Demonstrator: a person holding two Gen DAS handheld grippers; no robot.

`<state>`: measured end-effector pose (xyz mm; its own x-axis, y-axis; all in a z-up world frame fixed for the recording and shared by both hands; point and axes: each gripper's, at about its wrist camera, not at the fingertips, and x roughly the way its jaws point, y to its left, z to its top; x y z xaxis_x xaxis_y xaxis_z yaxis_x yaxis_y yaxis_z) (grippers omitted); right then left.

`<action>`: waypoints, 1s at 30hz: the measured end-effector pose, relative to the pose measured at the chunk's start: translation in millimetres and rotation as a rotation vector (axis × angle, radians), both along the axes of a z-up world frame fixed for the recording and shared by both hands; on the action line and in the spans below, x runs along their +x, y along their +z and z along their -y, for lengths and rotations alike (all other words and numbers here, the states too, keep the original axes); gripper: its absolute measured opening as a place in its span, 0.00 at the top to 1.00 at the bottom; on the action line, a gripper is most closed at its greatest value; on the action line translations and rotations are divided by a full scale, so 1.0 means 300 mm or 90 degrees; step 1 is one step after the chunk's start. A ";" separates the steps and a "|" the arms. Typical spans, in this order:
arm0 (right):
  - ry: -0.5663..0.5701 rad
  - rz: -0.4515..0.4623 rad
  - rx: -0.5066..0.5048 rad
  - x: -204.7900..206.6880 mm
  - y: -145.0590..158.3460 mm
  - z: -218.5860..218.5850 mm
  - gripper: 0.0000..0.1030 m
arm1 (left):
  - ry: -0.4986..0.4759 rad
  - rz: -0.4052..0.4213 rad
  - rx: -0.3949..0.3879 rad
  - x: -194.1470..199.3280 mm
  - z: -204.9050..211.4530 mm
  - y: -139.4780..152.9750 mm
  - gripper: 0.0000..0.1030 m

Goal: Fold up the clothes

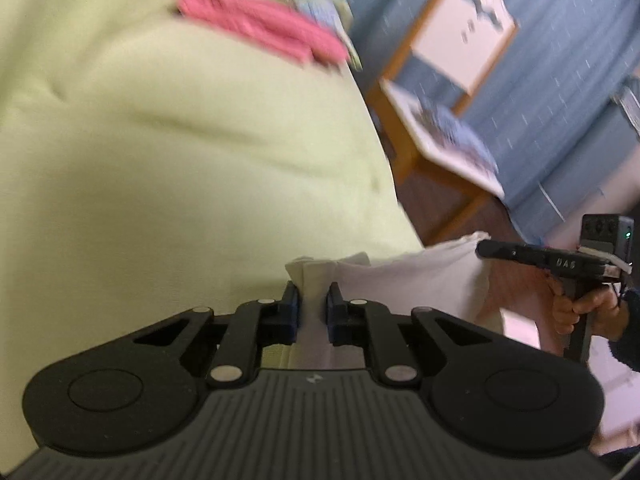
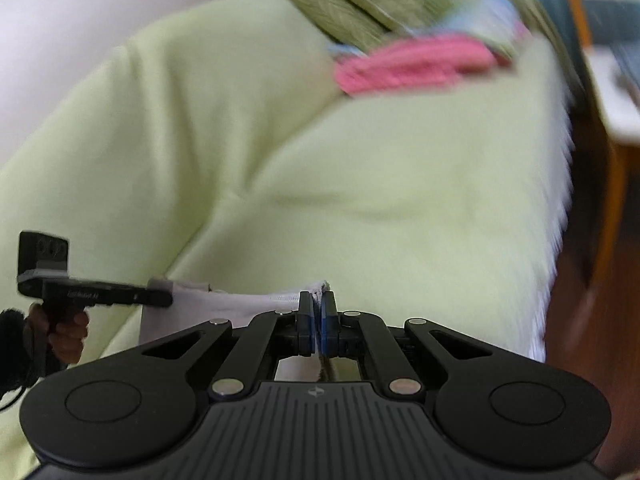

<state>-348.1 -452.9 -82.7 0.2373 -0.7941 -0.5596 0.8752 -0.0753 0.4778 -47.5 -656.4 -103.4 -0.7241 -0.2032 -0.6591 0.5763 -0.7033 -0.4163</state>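
A white cloth (image 1: 420, 280) hangs stretched between my two grippers above a pale green blanket (image 1: 160, 160). In the left wrist view my left gripper (image 1: 313, 294) is shut on one bunched corner of it. My right gripper (image 1: 486, 249) shows at the right, held by a hand (image 1: 580, 308), its tip at the cloth's other corner. In the right wrist view my right gripper (image 2: 319, 302) is shut on the thin edge of the white cloth (image 2: 240, 308). My left gripper (image 2: 164, 299) grips the far corner at the left. Most of the cloth hangs hidden below the grippers.
A folded pink garment (image 1: 260, 24) (image 2: 412, 66) lies at the far end of the green blanket (image 2: 360, 200), next to an olive cushion (image 2: 340, 4). A wooden chair (image 1: 440, 100) with a blue cloth on its seat stands to the right, in front of a blue curtain (image 1: 560, 80).
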 end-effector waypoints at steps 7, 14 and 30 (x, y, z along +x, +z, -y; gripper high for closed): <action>0.166 -0.065 -0.073 0.036 0.203 0.207 0.98 | 0.220 0.000 -0.092 0.129 -0.296 0.217 0.90; 0.400 -0.034 -0.064 -0.019 0.319 0.385 0.98 | 0.455 0.026 -0.054 0.077 -0.590 0.349 0.91; 0.645 -0.141 0.169 0.372 -0.190 0.855 0.98 | 0.745 0.036 0.165 0.222 -0.605 -0.169 0.89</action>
<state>-236.6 -709.3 -139.6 0.5896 -0.1312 -0.7970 0.6539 0.6568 0.3755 19.1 -475.1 -154.1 -0.1584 -0.5751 -0.8026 0.8320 0.3599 -0.4221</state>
